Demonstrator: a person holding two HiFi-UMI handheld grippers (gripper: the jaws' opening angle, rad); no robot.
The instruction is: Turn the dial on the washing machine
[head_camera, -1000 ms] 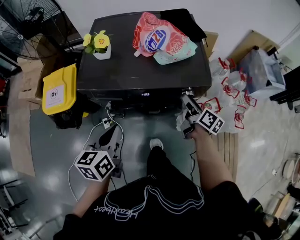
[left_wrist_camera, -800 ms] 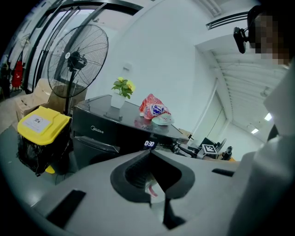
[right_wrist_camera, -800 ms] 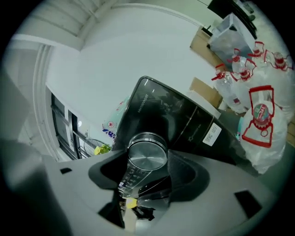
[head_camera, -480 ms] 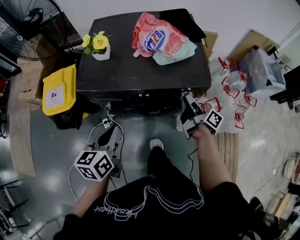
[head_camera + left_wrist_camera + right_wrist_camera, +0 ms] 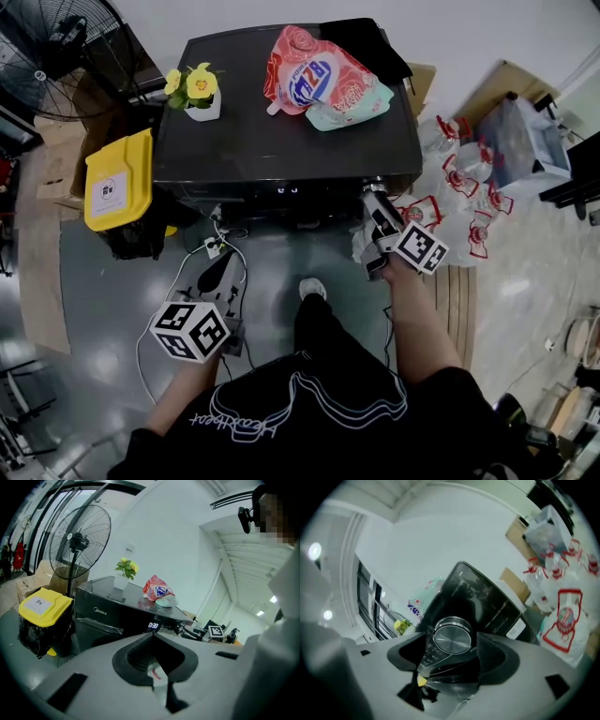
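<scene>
The black washing machine [image 5: 281,141] stands ahead of me, its top seen from above. My right gripper [image 5: 373,199] is at the round silver dial [image 5: 452,639] on the front panel's right end. The dial sits between its jaws, which are opening, and a gap shows beside the dial. My left gripper [image 5: 223,272] hangs low over the floor at the left, apart from the machine, its fingertips touching and holding nothing. In the left gripper view the machine's lit display [image 5: 153,626] shows.
On the machine's top lie a potted yellow flower [image 5: 199,89], a pink detergent bag [image 5: 314,75] and a black cloth [image 5: 370,42]. A yellow-lidded bin [image 5: 117,178] and a fan [image 5: 56,47] stand at the left. Plastic bags [image 5: 469,187] pile at the right; cables [image 5: 211,248] trail on the floor.
The right gripper rolled at the dial and then rolled partly back, staying at the panel's right end. The left gripper has stayed where it was.
</scene>
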